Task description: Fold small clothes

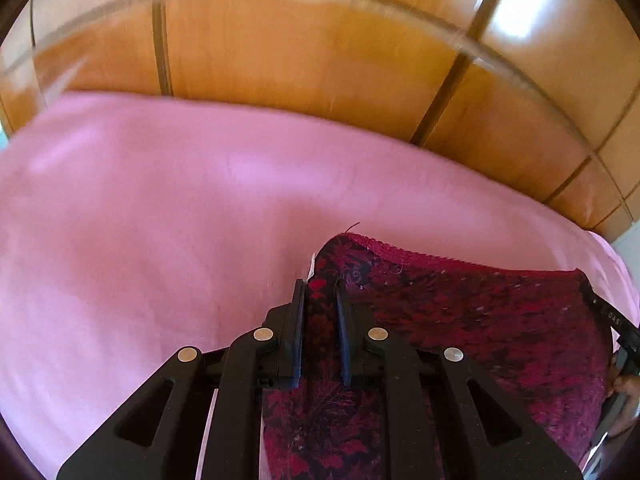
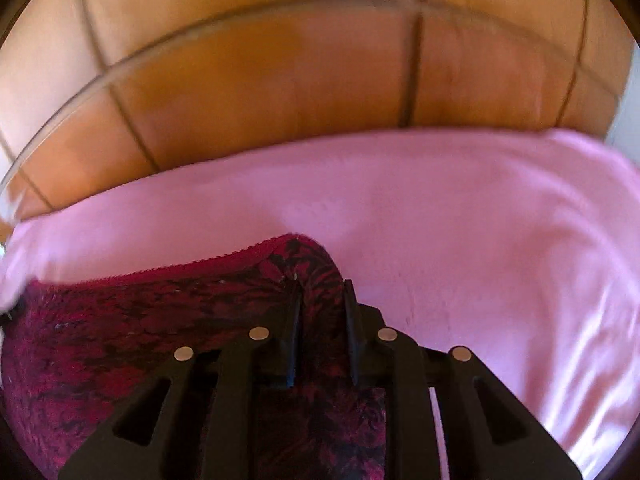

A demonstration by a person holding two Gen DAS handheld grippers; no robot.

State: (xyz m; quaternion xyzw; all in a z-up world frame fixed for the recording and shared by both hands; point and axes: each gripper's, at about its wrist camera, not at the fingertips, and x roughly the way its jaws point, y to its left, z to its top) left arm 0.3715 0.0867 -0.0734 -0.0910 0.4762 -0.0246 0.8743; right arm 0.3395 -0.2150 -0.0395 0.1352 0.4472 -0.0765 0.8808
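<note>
pink sheet [image 1: 160, 208] spreads under me, wood panels [image 1: 300, 60] far; my left claw [image 1: 322, 312] and right claw [image 2: 322, 312] pinch the garment [image 1: 480, 320].

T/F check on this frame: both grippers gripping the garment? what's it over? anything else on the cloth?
1. The left hand-held gripper has the dark red patterned garment between its jaws. True.
2. The right hand-held gripper holds nothing. False: the garment's other corner sits between its jaws.
3. The garment hangs over a pink cloth. True.
4. The surface is bare wood. False: the pink cloth covers it; wooden panels stand behind.
5. A second garment lies on the pink cloth. False: only one garment shows.
</note>
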